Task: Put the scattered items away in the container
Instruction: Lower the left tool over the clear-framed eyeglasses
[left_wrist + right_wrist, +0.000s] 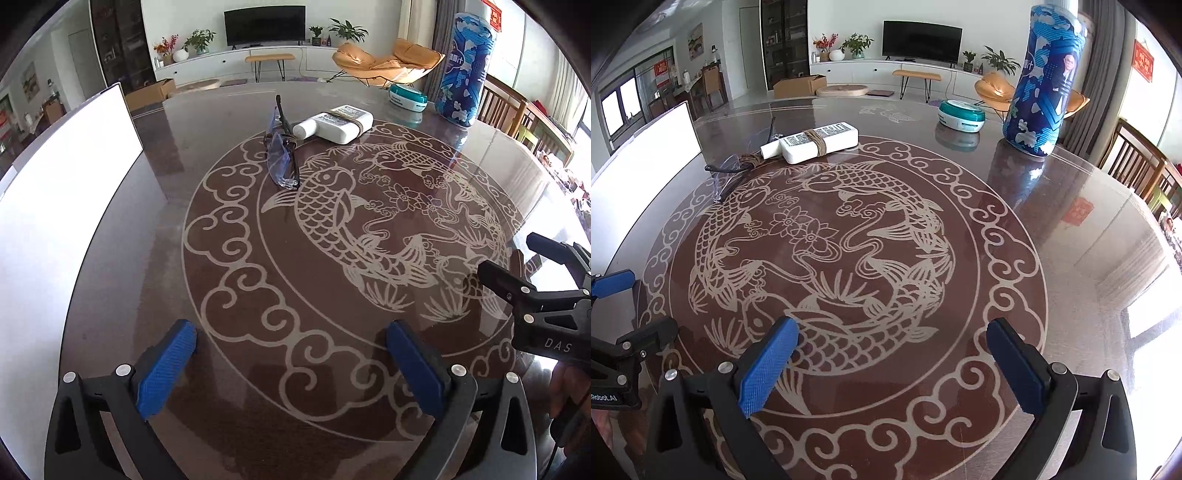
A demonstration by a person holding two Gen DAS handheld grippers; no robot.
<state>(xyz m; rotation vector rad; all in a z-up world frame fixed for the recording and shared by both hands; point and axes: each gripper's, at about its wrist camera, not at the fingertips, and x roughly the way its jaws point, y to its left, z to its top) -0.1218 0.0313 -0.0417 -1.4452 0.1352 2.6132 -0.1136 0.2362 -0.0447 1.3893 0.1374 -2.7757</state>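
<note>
A pair of clear glasses with dark arms [280, 158] [735, 166] lies on the round patterned table [129, 240] [1071, 240]. Touching them at the far side is a white flat pack bound with brown cord [336, 123] [816, 142]. A low teal round tin [408, 98] [961, 115] and a tall blue printed canister [465, 70] [1043, 81] stand farther back. The white container [66, 192] [653, 147] sits at the left, glare washing out its wall. My left gripper [291, 332] is open and empty over the table's near part. My right gripper [894, 326] [517, 258] is open and empty too.
Wooden chairs [1137, 162] stand along the table's right side. One blue pad of the left gripper [613, 282] shows at the left edge of the right wrist view. Beyond the table lies a living room with a television and an orange lounge chair [388, 61].
</note>
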